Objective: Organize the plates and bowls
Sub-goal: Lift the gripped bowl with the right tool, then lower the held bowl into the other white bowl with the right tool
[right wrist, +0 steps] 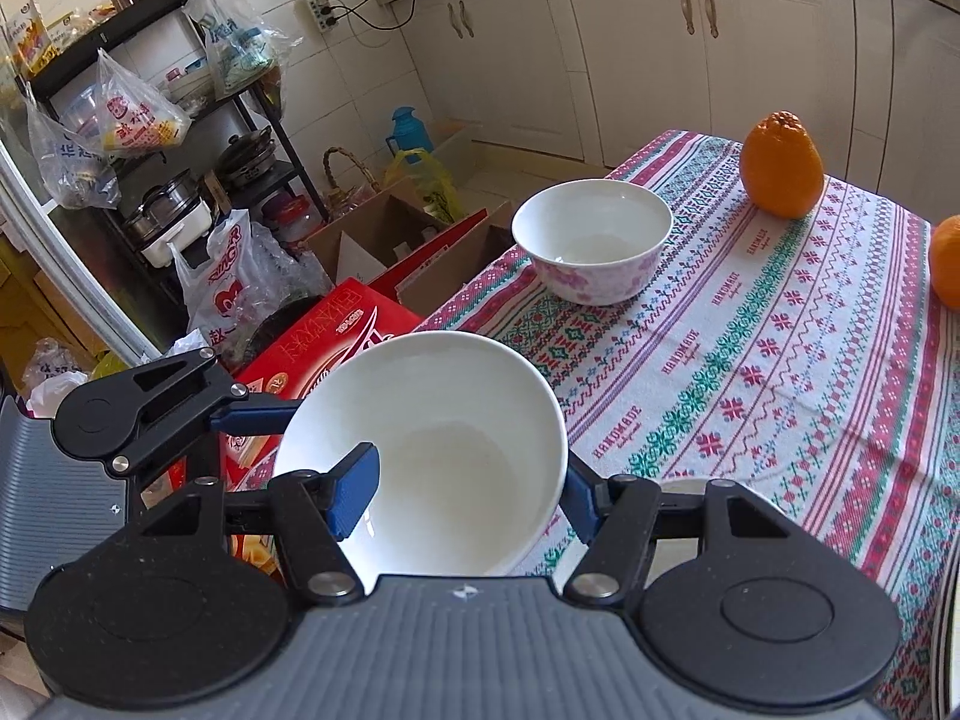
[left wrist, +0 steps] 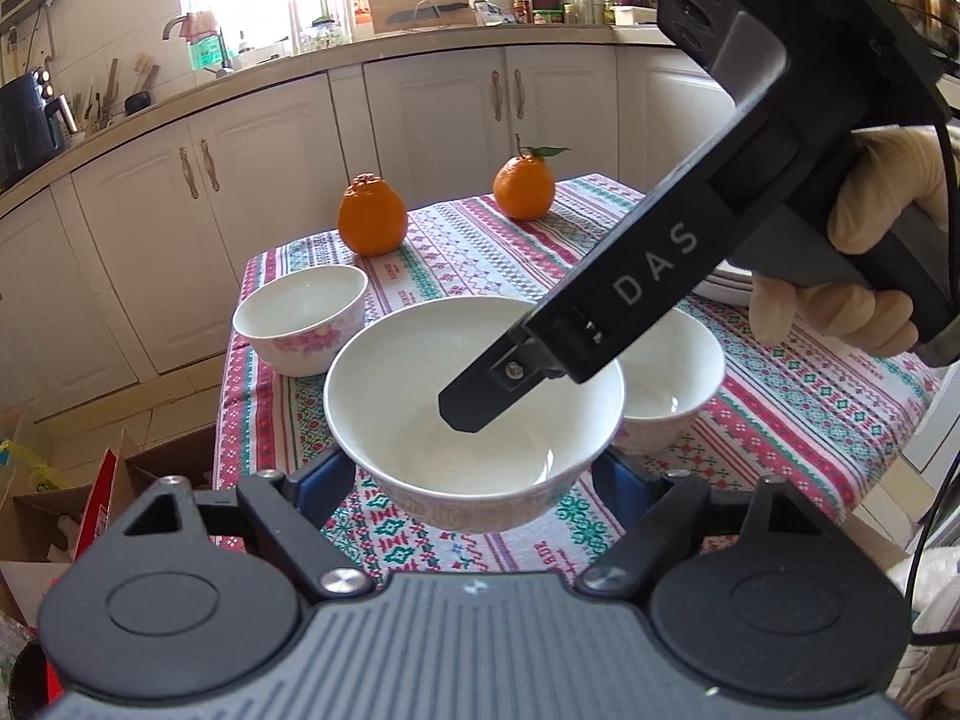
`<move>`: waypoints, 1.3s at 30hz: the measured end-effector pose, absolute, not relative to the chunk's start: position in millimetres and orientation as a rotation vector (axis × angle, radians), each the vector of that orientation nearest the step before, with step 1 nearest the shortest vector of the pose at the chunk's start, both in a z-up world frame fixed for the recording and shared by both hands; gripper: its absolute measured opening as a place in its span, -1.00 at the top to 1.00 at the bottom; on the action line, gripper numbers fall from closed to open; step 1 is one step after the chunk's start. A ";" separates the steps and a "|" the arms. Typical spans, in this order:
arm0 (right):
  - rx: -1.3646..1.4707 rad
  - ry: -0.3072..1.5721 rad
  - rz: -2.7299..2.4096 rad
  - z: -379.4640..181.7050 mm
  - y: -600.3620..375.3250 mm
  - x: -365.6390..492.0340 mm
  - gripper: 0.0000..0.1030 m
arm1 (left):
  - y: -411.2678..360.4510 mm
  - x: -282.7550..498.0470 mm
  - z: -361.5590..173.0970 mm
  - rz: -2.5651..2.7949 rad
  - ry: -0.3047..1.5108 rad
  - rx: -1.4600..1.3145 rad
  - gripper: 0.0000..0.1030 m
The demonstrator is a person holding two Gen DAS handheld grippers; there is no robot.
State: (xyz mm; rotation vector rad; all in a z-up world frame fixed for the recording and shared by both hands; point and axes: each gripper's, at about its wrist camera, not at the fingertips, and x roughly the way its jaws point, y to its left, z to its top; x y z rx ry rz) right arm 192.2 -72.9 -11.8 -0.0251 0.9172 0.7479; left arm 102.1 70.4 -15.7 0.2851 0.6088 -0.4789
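A white bowl (left wrist: 474,396) is held above the patterned tablecloth (left wrist: 810,396). My left gripper (left wrist: 480,480) grips it from outside, its blue fingers (left wrist: 321,477) on both sides of the bowl's base. My right gripper (right wrist: 465,489) holds the same bowl (right wrist: 432,450), one blue finger (right wrist: 357,489) inside the wall and one outside; in the left wrist view its black finger (left wrist: 480,390) reaches into the bowl. A second white bowl (left wrist: 672,372) stands just behind. A pink-flowered bowl (left wrist: 300,318) stands at the table's left edge, also in the right wrist view (right wrist: 594,240).
Two oranges (left wrist: 372,216) (left wrist: 523,187) stand at the far side of the table. A stack of white plates (left wrist: 729,282) lies behind the right gripper. Cardboard boxes (right wrist: 384,240) and a red box (right wrist: 318,348) lie on the floor left of the table. Kitchen cabinets (left wrist: 438,114) are behind.
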 end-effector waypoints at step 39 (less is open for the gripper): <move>-0.009 0.911 0.523 -17.6 -160.8 184.7 -0.34 | -7.5 135.2 -33.6 -0.676 0.639 0.276 -0.66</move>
